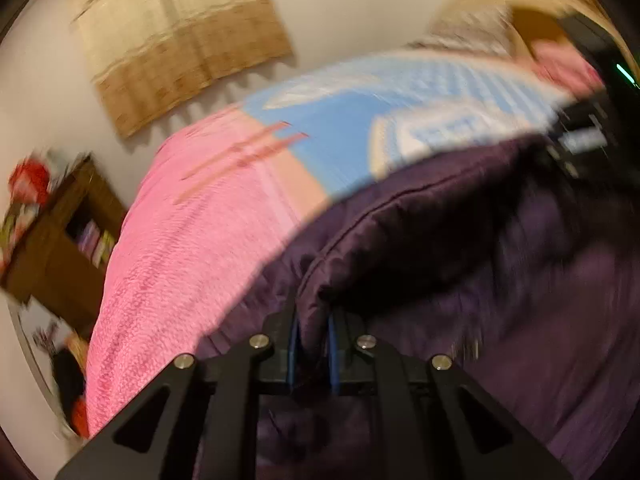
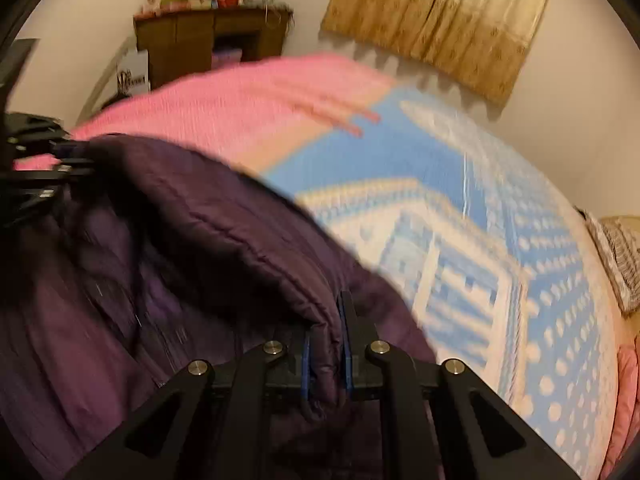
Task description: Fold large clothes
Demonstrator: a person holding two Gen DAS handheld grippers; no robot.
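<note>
A large dark purple quilted jacket (image 1: 460,240) lies on the bed and fills the lower right of the left wrist view. My left gripper (image 1: 314,320) is shut on a raised fold of its edge, the fabric pinched between the blue-lined pads. In the right wrist view the same purple jacket (image 2: 180,240) covers the lower left, and my right gripper (image 2: 328,332) is shut on another fold of its edge. The left gripper (image 2: 60,164) also shows at the far left of the right wrist view, at the jacket's other end. Both views are blurred.
The bed carries a pink blanket (image 1: 192,232) and a blue and white patterned cover (image 2: 500,260). A brown wooden cabinet (image 2: 208,44) with clutter on top stands by the wall, under a tan curtain (image 2: 440,20). A grey patterned pillow (image 2: 620,264) lies at the right edge.
</note>
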